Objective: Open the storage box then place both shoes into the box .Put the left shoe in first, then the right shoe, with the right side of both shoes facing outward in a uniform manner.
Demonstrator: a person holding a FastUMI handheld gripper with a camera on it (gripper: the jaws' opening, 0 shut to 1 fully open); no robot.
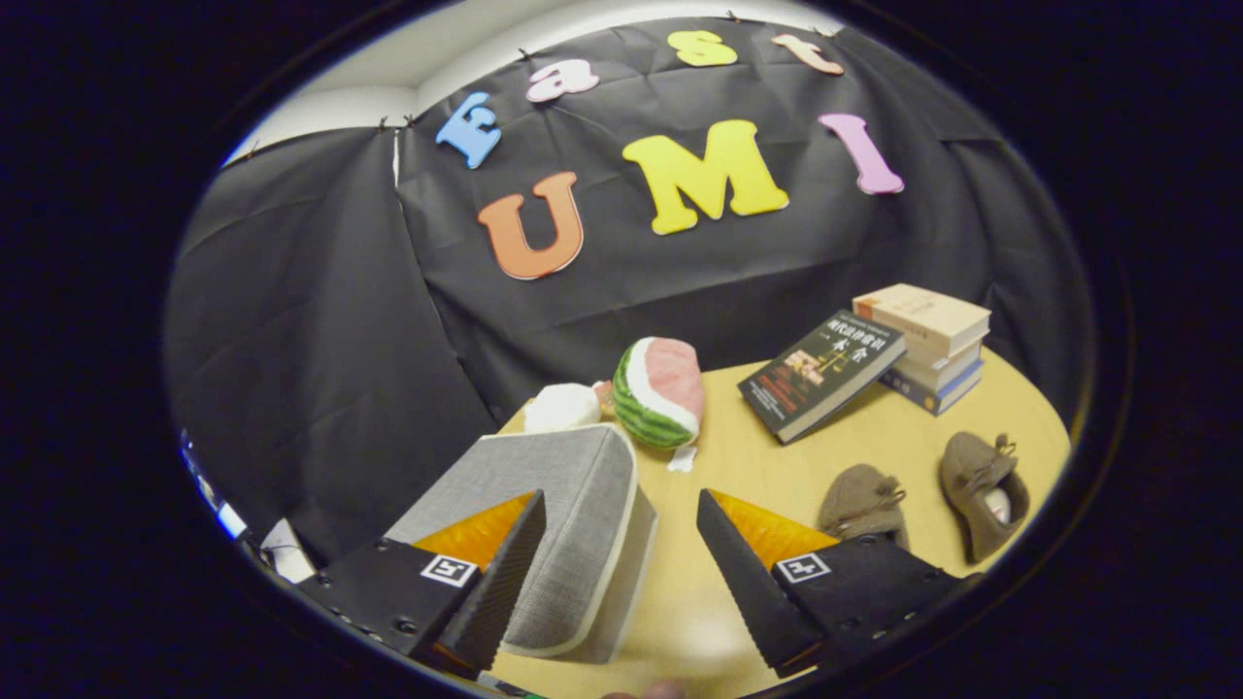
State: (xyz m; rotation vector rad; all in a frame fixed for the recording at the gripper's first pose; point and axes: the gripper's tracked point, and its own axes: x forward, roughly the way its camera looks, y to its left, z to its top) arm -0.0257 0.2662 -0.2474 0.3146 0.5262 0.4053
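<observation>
A grey fabric storage box (558,505) with its lid down sits on the wooden table (719,466), between and just ahead of my fingers. My gripper (617,524) is open; the left finger overlaps the box's near left corner, the right finger stands apart from the box's right side. Two brown shoes lie beyond the right finger: one (862,503) close to the finger, the other (983,490) farther right with its opening showing.
A plush watermelon slice (660,390) and a white soft item (561,406) lie just behind the box. A dark book (821,374) leans on a stack of books (927,340) at the far right. Black cloth walls close the table's back.
</observation>
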